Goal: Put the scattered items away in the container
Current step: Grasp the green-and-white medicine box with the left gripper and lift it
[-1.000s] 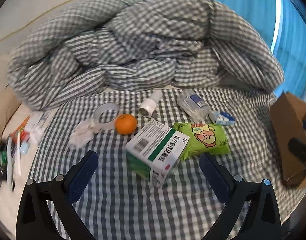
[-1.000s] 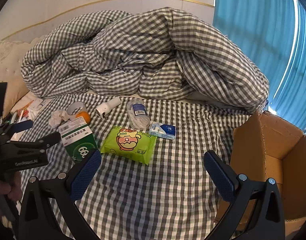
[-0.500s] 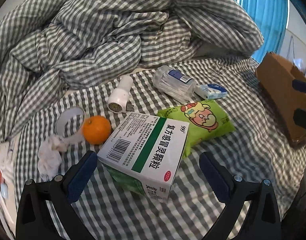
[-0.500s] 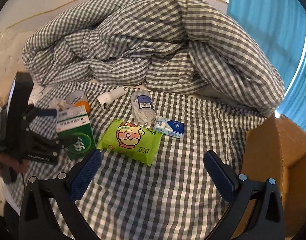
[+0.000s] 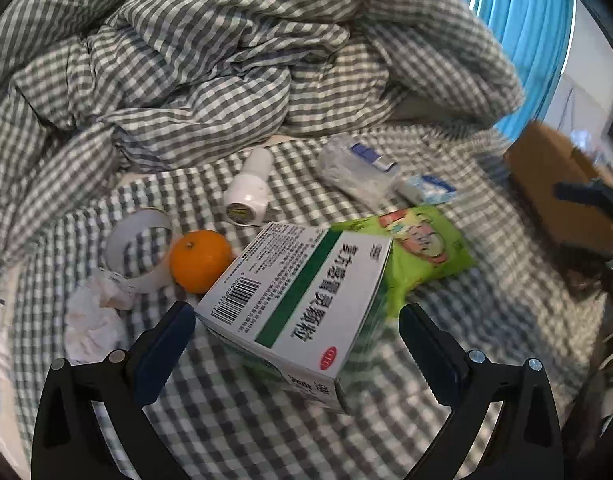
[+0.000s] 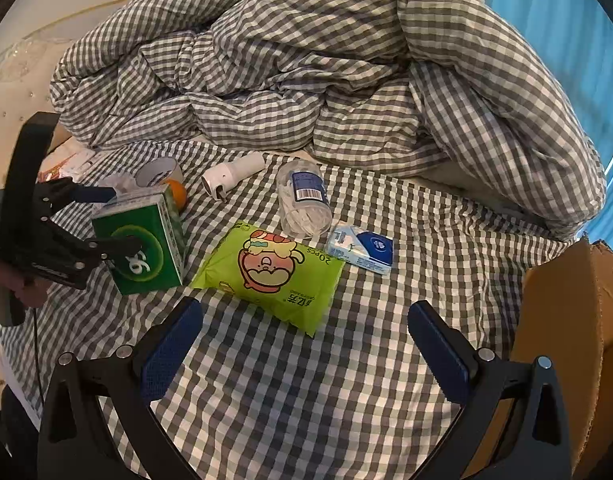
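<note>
While right tongs hover spread, left tongs straddle the medicine box.

Green-white medicine box is stood on the bed, tilted; beside it are laid orange, tape roll, green wipes pack, swab jar, tissue pack. Cardboard box is set at right, open.

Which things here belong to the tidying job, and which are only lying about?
Job: medicine box, orange, wipes pack, tissue pack, swab jar, tape roll, cardboard box, left gripper.
Lying about: duvet, curtain.
</note>
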Demonstrator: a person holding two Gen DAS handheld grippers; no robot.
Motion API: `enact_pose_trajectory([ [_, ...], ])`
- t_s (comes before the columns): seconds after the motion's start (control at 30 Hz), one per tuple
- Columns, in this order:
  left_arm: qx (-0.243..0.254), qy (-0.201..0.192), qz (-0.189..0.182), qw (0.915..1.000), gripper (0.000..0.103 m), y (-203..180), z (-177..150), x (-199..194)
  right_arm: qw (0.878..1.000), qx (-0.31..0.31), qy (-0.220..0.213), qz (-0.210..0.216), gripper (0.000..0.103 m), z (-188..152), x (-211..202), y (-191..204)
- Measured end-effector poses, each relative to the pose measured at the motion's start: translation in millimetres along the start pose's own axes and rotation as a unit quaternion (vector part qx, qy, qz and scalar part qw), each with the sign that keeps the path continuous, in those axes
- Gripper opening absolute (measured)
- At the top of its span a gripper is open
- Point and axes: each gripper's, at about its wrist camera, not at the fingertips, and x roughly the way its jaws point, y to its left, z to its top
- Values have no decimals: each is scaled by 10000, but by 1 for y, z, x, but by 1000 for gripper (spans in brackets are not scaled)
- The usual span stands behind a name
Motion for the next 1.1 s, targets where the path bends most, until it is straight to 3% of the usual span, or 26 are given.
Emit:
enact_pose_trajectory([
  [0.13,150,-176,-501,9985,103,-23,-6,-22,10000,-50,-5,0,103,1,0,4],
  [0.3,730,-331,140,9967,103,-40,-12,-33,9999,-77,-77,19,103,1,-5,6],
  [0.5,1321,-255,-44,9909,103,-17,-11,-16,9999,-121,-92,15,103,-1,-9,8],
  [0.63,1171,-93,-664,9909,103,-8,-8,1,9999,-156,-33,-19,103,0,0,8],
  [0.7,1139,10,-765,9905,103,-10,-9,14,9999,-149,2,8,103,1,5,8],
  [0.77,1097,70,-584,9922,102,-12,-11,23,9999,-162,36,27,103,2,9,8],
  [0.83,917,88,-679,9934,87,-10,-13,26,9998,-189,43,1,103,2,13,7],
  [0.97,648,25,-597,9961,87,-8,-16,24,9998,-176,43,9,103,3,18,6],
  [1.1,192,-322,-344,9987,86,-3,-18,4,9999,-153,12,37,103,7,20,6],
])
